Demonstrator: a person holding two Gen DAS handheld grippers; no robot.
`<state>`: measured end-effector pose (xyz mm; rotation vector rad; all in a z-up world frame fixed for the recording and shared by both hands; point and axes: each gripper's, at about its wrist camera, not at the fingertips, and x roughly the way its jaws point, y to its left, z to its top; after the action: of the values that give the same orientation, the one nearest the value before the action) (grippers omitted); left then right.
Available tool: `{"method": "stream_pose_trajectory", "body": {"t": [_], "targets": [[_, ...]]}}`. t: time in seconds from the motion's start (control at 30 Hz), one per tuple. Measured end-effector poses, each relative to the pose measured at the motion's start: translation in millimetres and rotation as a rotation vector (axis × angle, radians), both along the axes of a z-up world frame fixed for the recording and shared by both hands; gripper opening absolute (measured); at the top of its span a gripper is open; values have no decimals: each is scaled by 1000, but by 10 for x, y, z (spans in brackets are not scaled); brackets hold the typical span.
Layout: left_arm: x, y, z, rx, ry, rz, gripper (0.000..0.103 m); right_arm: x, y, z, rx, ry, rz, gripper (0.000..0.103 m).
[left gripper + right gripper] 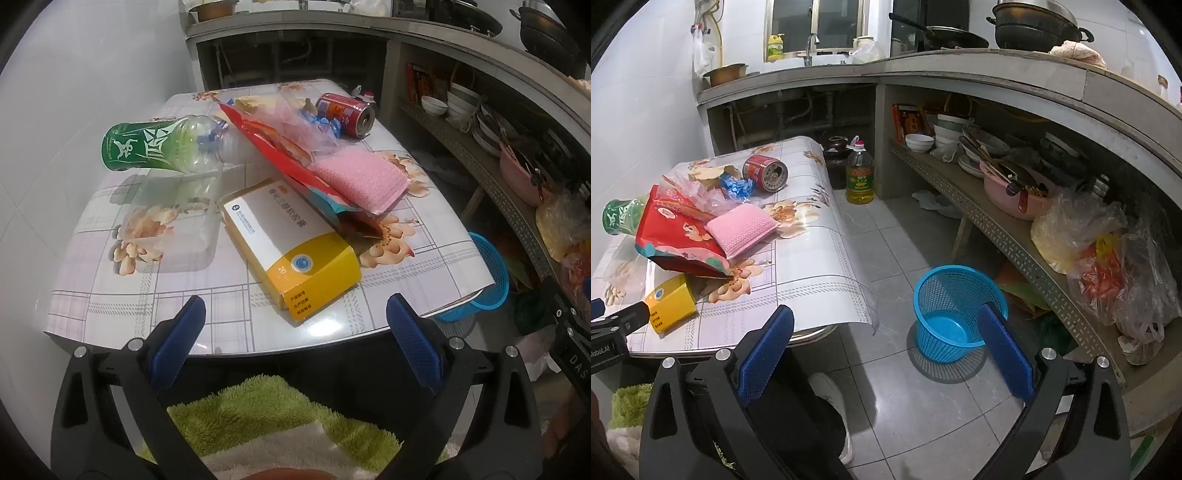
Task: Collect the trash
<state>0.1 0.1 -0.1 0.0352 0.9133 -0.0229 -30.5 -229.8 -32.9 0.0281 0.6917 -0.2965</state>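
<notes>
Yellow box point(291, 254) lies just beyond open left tongs point(295, 325).

The left gripper point(295, 317) hangs with its jaws spread wide, nothing between the two blue pads point(181, 330). It points forward and slightly down, the fingertips level with the near edge of the scene ahead. The right gripper point(886, 325) is likewise spread wide and holds nothing, its blue pads point(1004, 343) well apart, aimed forward and down to the right of the other. From the right wrist view, the black tip of the left gripper shows at the far left edge.
</notes>
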Motion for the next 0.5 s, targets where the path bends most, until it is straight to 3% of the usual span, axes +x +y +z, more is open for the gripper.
{"method": "stream_pose_trajectory", "body": {"t": [0.5], "targets": [[1, -3, -3, 0, 3, -3, 94, -4, 2, 6, -4, 2, 0, 97]]}}
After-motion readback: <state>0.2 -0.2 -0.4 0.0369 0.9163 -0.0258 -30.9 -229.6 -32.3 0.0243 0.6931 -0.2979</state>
